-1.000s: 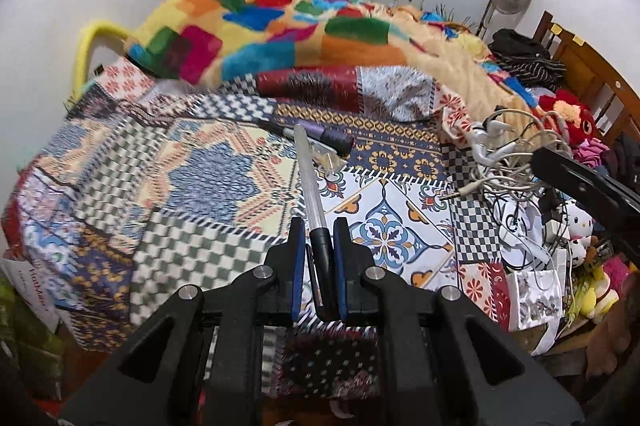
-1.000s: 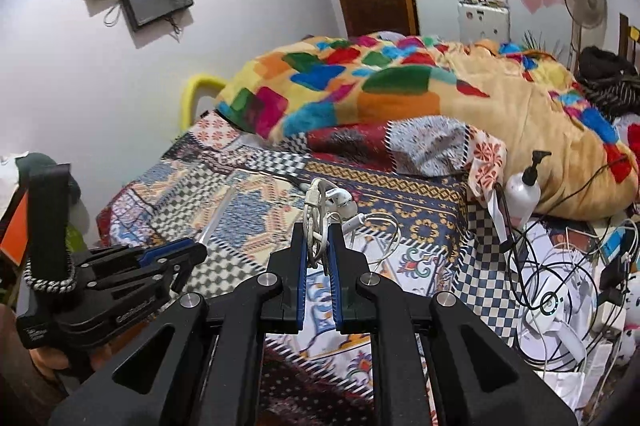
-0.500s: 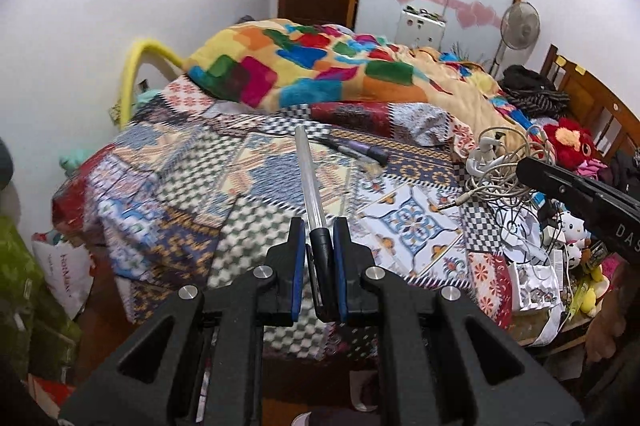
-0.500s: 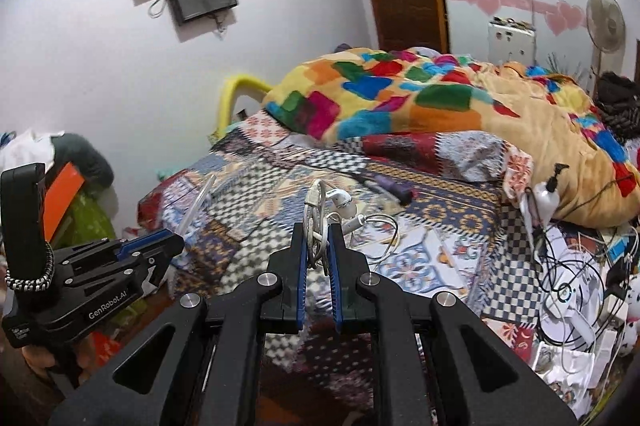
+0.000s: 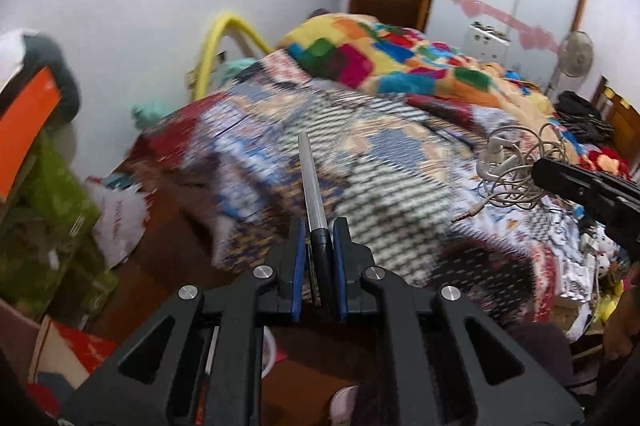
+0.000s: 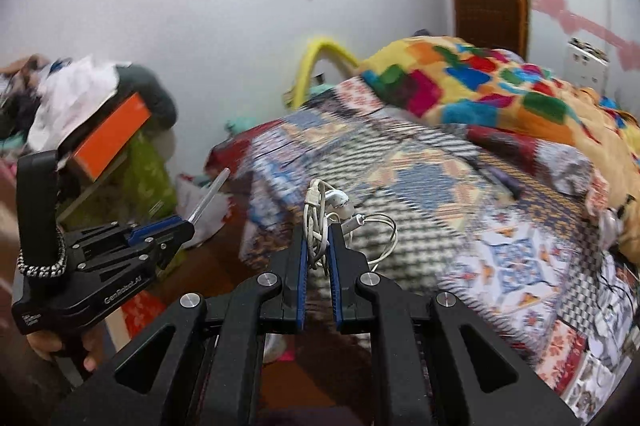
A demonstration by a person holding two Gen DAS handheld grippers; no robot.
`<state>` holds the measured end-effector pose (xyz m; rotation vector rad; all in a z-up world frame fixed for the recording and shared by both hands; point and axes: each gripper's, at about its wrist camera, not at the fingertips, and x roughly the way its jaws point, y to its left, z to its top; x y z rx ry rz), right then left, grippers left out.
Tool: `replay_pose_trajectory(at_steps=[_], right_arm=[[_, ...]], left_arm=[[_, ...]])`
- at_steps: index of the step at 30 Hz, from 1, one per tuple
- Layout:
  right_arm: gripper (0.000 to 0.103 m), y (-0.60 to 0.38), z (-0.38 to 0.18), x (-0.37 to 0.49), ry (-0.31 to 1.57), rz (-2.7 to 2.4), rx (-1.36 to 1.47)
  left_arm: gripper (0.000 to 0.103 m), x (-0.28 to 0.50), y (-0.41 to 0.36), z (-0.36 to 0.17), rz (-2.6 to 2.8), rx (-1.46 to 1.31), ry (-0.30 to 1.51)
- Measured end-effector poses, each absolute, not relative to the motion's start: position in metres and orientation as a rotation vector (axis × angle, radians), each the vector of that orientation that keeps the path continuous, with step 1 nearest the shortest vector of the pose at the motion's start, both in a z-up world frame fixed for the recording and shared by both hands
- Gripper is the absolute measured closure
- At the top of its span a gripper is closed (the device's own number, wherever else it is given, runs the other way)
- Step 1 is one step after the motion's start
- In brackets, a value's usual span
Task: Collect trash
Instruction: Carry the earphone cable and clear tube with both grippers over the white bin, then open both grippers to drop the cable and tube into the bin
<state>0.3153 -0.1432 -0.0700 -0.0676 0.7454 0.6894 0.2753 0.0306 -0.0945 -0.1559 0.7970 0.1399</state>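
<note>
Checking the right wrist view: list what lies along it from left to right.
Left gripper holding a pen → right gripper clamping tangled white earphone cables → patchwork bedspread → colourful blanket.

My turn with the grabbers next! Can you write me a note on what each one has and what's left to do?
Left gripper: shut on a pen, which sticks out forward.
Right gripper: shut on a bundle of white earphone cable, with a loop hanging to the side.
Both are held in the air off the bed's near corner, over the floor.
Done: both items are picked up.
Left: drop each into the trash; no bin can be made out here. A dark marker lies on the bedspread, perhaps next.
</note>
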Motion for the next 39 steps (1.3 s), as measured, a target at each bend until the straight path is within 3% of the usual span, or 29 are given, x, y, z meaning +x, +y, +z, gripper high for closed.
replay_pose_trajectory(at_steps=[10, 12, 27, 33, 35, 37, 39], right_arm=[[0.094, -0.043, -0.117, 0.296, 0.860, 0.836, -0.216], [0.094, -0.026, -0.131, 0.292, 0.887, 0.857, -0.247], [0.094, 0.062, -0.224, 0.279, 1.113, 0.946, -0.392], [0.088, 0.092, -0.246, 0.281, 1.193, 1.007, -0.407], [0.084, 0.100, -0.254, 0.283, 1.224, 1.020, -0.406], [0.069, 0.106, -0.263, 0.285, 1.255, 1.018, -0.410], [0.069, 0.111, -0.272, 0.288, 1.277, 1.006, -0.414]], left_arm=[[0.093, 0.227, 0.116, -0.141, 0.273, -0.254, 0.868], [0.103, 0.221, 0.127, -0.153, 0.284, -0.279, 0.888], [0.103, 0.203, 0.190, -0.235, 0.330, -0.429, 1.025], [0.098, 0.198, 0.202, -0.253, 0.341, -0.464, 1.080], [0.090, 0.195, 0.205, -0.257, 0.349, -0.473, 1.090], [0.081, 0.192, 0.208, -0.260, 0.355, -0.478, 1.094], [0.079, 0.191, 0.209, -0.262, 0.356, -0.483, 1.097]])
